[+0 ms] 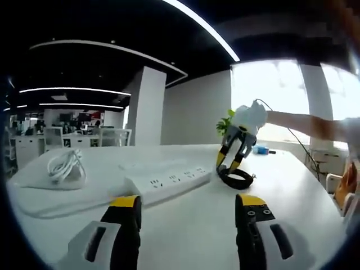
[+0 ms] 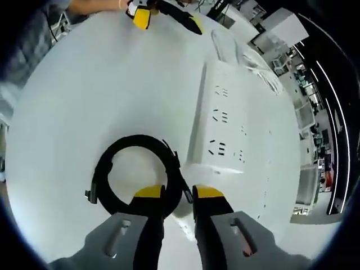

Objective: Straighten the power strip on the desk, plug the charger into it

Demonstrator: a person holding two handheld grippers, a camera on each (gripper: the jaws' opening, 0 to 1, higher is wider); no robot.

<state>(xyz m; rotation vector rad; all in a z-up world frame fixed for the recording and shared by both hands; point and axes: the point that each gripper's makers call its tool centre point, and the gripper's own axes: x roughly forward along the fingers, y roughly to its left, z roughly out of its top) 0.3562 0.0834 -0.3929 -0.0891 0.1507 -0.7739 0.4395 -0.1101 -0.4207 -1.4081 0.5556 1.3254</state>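
A white power strip (image 1: 169, 181) lies on the white desk (image 1: 185, 225), angled away from my left gripper (image 1: 188, 201), whose jaws stand wide open and empty just short of it. Beyond the strip's right end, my right gripper (image 1: 226, 167) points down at a coiled black cable (image 1: 236, 179). In the right gripper view the coil (image 2: 112, 169) lies left of the power strip (image 2: 219, 121). My right gripper (image 2: 179, 194) is nearly closed at the coil's edge, with what looks like the small white charger (image 2: 181, 215) pinched between the jaws. The left gripper (image 2: 167, 17) shows at the top.
A bundled white cord (image 1: 66, 166) rests on a white pad at the desk's far left, and shows as a white cord (image 2: 242, 53) past the strip. A person's arm (image 1: 304, 124) reaches in from the right. A green plant (image 1: 225, 124) stands at the desk's far edge.
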